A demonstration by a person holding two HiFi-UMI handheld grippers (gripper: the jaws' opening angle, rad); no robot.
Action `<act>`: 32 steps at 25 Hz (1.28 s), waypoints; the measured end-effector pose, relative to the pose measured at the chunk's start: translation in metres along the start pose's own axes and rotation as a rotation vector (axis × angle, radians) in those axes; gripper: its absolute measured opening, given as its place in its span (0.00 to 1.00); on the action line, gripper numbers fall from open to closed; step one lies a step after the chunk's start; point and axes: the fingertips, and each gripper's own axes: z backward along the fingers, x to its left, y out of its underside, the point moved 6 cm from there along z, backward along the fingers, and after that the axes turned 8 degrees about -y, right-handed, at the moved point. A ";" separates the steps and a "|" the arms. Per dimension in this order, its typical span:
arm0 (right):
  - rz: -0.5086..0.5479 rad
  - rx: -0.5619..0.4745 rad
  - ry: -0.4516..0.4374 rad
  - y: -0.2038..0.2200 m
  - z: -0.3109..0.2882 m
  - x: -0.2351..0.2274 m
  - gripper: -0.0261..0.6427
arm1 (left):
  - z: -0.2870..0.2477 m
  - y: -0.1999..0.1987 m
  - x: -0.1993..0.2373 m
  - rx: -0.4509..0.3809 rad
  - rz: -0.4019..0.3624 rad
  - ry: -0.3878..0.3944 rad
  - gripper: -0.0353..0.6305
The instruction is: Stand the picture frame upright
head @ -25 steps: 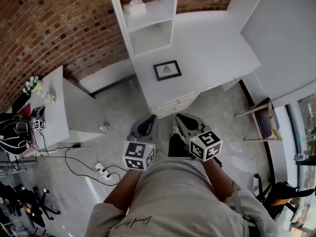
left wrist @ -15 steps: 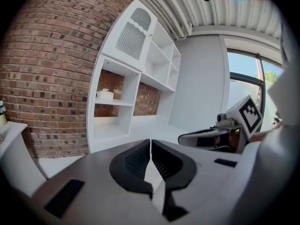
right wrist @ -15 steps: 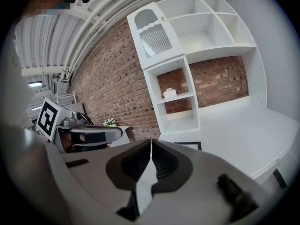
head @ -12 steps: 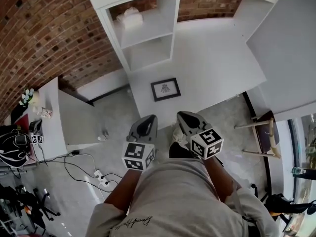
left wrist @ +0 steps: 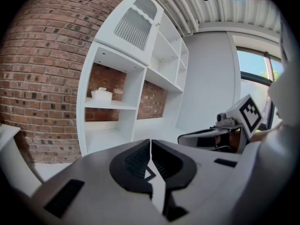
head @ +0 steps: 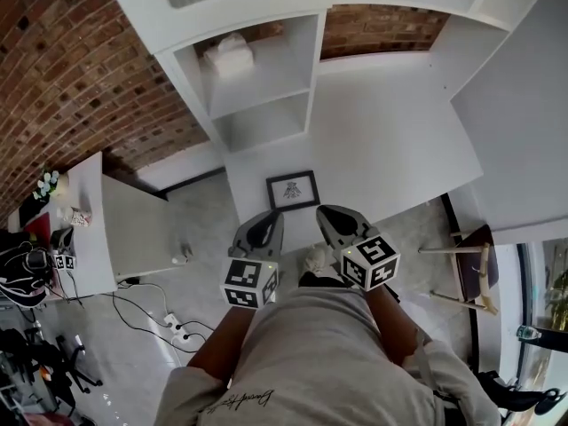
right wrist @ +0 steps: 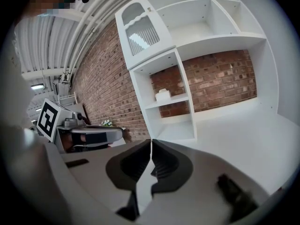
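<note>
A small black picture frame [head: 293, 190] lies flat on the white desk [head: 390, 140], near its front edge. Both grippers are held side by side in front of the person's body, just short of the desk. My left gripper [head: 272, 213] points at the frame's near left side and my right gripper [head: 325, 210] at its near right side; neither touches it. In the left gripper view the left gripper [left wrist: 150, 142] is shut with nothing held. The right gripper [right wrist: 151, 142] is likewise shut and empty in its own view.
A white shelf unit [head: 257, 78] with a tissue box [head: 232, 58] stands on the desk against the brick wall [head: 80, 69]. A low white side table [head: 98, 211] is at left, cables [head: 169, 318] lie on the floor, and a chair [head: 470, 260] is at right.
The person has walked toward the desk: the frame and desk have slid down the head view, close to the gripper tips. Both grippers stay shut, side by side.
</note>
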 end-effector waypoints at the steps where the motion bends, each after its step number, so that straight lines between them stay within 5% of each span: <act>1: 0.000 0.002 -0.007 -0.003 -0.002 -0.006 0.08 | -0.006 -0.003 0.001 -0.001 0.002 -0.007 0.09; 18: 0.015 0.030 -0.119 -0.032 -0.023 -0.086 0.08 | -0.074 -0.027 -0.011 -0.010 0.031 -0.119 0.09; 32: -0.049 0.039 -0.139 -0.018 -0.037 -0.089 0.08 | -0.075 -0.016 0.008 0.062 0.005 -0.159 0.09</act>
